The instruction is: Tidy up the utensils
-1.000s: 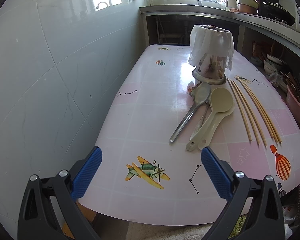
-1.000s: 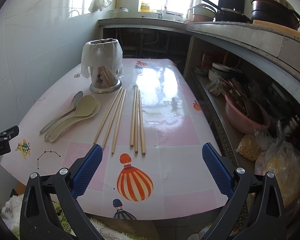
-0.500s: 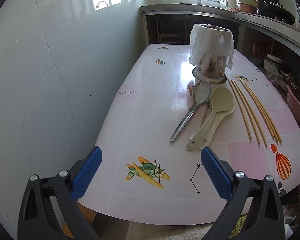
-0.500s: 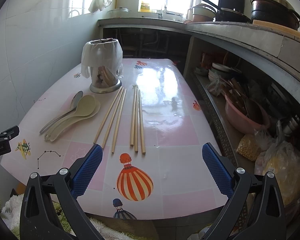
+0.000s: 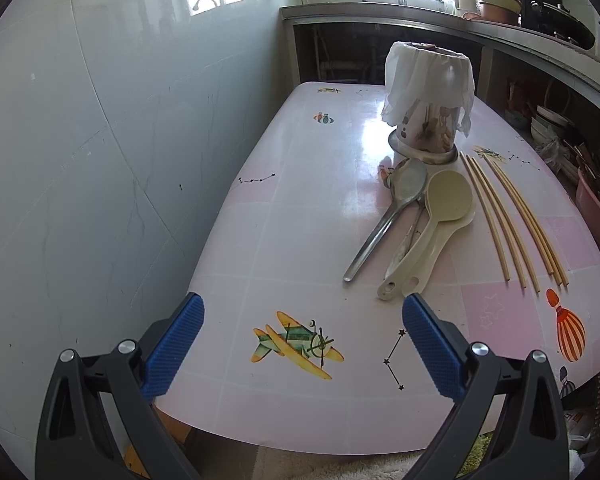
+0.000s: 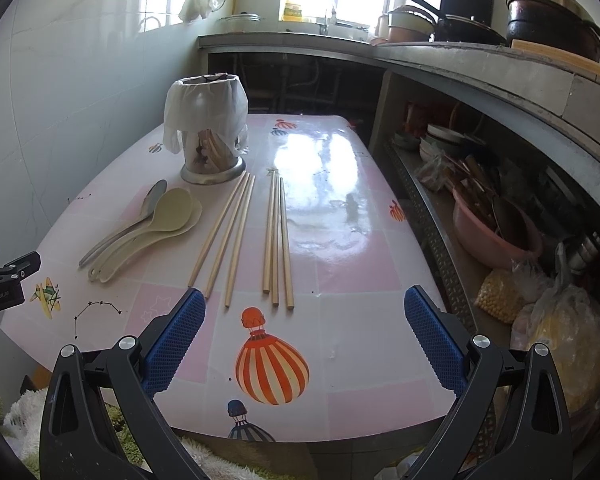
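Observation:
A utensil holder (image 5: 428, 100) (image 6: 206, 128), draped with a white plastic bag, stands upright mid-table. In front of it lie a metal spoon (image 5: 388, 220) (image 6: 120, 232) and cream plastic rice paddles (image 5: 432, 228) (image 6: 156, 224), stacked together. Several wooden chopsticks (image 5: 512, 220) (image 6: 256, 232) lie side by side to their right. My left gripper (image 5: 302, 326) hovers open over the table's near left corner, short of the spoon handles. My right gripper (image 6: 304, 320) is open above the near edge, just short of the chopstick tips. Both hold nothing.
The pink patterned table (image 5: 292, 240) (image 6: 340, 280) stands against a tiled wall (image 5: 100, 160) on the left. Right of it, a shelf holds a pink basin (image 6: 496, 236), bowls and bags. A counter with pots (image 6: 548, 16) runs above and behind.

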Demonstrator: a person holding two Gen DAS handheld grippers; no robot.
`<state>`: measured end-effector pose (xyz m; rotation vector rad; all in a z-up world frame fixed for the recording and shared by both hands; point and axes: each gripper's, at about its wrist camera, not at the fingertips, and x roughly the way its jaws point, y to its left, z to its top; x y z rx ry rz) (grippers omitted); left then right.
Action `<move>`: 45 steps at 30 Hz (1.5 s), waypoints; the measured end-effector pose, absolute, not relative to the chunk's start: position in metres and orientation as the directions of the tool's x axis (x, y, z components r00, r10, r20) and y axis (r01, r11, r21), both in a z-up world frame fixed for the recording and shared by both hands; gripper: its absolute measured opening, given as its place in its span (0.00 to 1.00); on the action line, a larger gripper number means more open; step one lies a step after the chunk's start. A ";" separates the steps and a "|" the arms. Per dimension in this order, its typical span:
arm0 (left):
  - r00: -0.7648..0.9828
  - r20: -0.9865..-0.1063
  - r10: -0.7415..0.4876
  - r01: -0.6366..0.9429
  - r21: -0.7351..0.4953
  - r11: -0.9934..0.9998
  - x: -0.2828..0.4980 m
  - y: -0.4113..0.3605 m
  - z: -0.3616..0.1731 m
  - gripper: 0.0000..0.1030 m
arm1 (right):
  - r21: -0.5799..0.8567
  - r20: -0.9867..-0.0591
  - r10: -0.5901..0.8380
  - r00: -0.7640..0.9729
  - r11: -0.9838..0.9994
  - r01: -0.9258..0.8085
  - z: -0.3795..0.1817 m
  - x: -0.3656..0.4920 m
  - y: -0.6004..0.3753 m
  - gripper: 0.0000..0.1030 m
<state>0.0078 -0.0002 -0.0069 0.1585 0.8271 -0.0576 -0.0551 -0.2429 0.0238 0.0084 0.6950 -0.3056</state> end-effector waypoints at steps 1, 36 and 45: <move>0.675 -0.738 0.012 0.112 0.118 0.987 0.009 0.000 -0.008 0.95 | -0.090 -0.632 -0.271 0.726 0.956 0.278 0.023 -0.055 -0.243 0.92; 0.501 -0.668 -0.550 0.534 -0.261 0.804 0.189 -0.018 -0.014 0.94 | 0.214 -0.684 0.143 0.716 0.977 0.010 0.000 0.101 -0.236 0.92; 0.222 -0.700 -0.679 0.772 -0.300 0.561 0.243 -0.062 -0.042 0.77 | 0.257 -0.711 0.175 0.680 0.966 0.019 -0.022 0.122 -0.253 0.92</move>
